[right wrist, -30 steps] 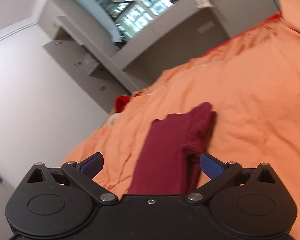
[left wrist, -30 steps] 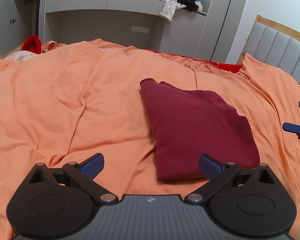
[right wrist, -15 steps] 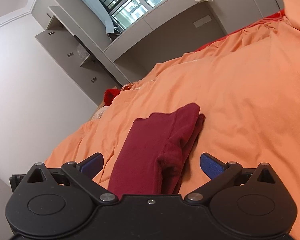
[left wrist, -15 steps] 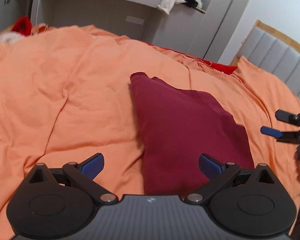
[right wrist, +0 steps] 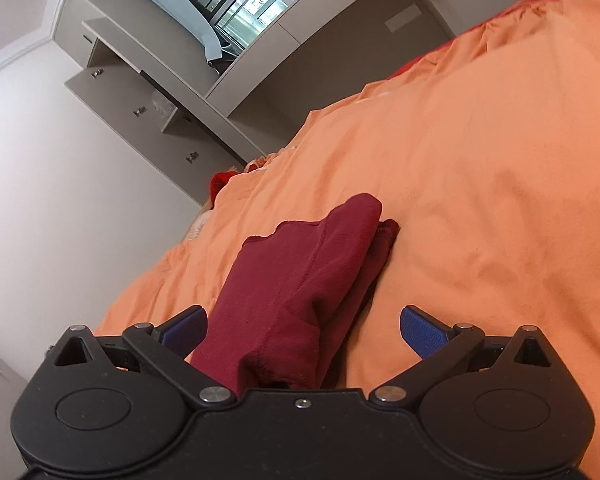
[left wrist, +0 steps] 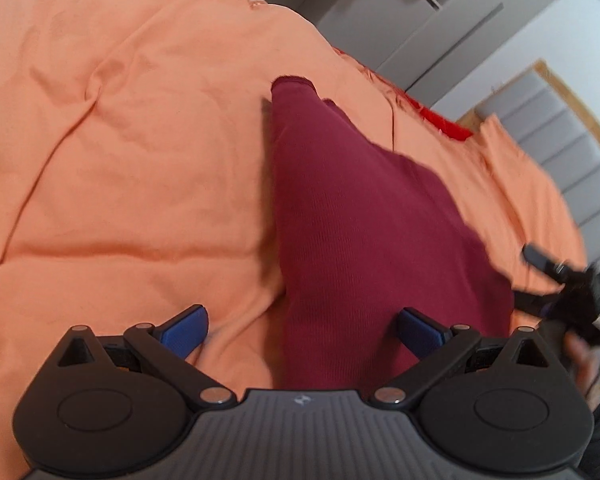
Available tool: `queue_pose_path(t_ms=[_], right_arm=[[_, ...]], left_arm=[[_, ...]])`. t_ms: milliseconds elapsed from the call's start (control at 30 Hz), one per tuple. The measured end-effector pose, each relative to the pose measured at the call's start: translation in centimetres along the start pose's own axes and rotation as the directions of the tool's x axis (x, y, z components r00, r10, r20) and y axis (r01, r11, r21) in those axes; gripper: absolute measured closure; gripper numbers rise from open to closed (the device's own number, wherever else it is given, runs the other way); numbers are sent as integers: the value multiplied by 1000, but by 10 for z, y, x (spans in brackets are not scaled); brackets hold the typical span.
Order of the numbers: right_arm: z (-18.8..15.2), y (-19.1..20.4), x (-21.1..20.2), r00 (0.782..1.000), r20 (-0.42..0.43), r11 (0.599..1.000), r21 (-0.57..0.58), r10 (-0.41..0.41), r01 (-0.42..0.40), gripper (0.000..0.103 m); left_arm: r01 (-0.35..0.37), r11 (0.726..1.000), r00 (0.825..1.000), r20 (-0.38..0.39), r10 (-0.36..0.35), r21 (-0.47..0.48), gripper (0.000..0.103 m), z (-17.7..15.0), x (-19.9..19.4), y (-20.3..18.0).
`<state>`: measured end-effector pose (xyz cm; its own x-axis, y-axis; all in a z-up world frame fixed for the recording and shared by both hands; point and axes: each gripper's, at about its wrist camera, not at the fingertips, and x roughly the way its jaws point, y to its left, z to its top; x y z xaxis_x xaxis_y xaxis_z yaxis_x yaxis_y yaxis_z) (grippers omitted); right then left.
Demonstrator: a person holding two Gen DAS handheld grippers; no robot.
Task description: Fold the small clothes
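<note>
In the left wrist view, the maroon garment (left wrist: 364,232) lies folded on the orange bedcover (left wrist: 140,160), and it runs from the near edge between the fingers to a narrow end farther away. The risk here, as I judge it, is that the left gripper (left wrist: 302,326) closes on only the top layer, so the fold opens when it is lifted. The bedcover is soft and wrinkled, so a finger could also catch it together with the garment. The left gripper is wide open and holds nothing; its right blue pad (left wrist: 420,330) is over the cloth and the left pad is over the bedcover — I cannot tell if they touch. At the right edge the right gripper (left wrist: 540,280) is visible, blurred, beside the garment's right corner.

In the right wrist view, the garment (right wrist: 300,292) shows its stacked layers and a loose hem at the near end. This edge is thick and uneven, so a grasp here could slip off or pull one layer out — my guess only. The right gripper (right wrist: 304,328) is also spread wide with nothing held, and the near end of the garment lies between its fingers.
</note>
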<state>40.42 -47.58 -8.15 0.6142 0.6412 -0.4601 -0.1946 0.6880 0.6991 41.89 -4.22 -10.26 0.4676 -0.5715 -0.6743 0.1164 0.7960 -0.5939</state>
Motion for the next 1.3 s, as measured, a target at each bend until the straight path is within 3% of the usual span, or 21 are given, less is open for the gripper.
queue_pose_path(t_ms=[167,300,400,600,700,733,800,933,1000,1200,1300], right_arm=[[3,-12,13,999,-10,999,37,39,-39,1],[7,-9,23,998,17,998,20,56,-56,1],[10,-7,30,998,7,998,12,56,-56,1],[14,-3,47,996,-27,996,1,91,-91,4],[19,0,60,993,-52,995,-8,102,-102,4],[21,2,64,994,-56,995,-12,98,-99,4],[24,5,69,993,-63,995,-20,97,-99,14],[27,10,81,992,-113,997,-56,55,-62,69],[26,14,83,993,-111,996,-75,31,-39,73],[33,50,66,997,-19,987,-142,70,-72,77],[41,76,60,995,-6,982,-161,99,-99,77]], left_arm=[[152,983,988,-3,-153,-101,1,11,10,14],[187,979,981,-46,-191,-84,1,10,27,8],[271,956,958,-69,-280,-110,1,9,36,3],[238,971,967,-81,-240,-33,6,5,44,-11],[208,978,976,-72,-205,33,20,2,40,-17],[208,978,976,-72,-205,35,30,3,40,-17],[218,976,975,-58,-216,21,45,5,37,-12],[237,972,971,-34,-236,8,65,5,31,-11],[253,967,967,-5,-253,33,74,5,23,-13],[272,957,956,87,-280,96,77,15,-26,-27],[235,959,960,118,-255,160,77,16,-60,-37]])
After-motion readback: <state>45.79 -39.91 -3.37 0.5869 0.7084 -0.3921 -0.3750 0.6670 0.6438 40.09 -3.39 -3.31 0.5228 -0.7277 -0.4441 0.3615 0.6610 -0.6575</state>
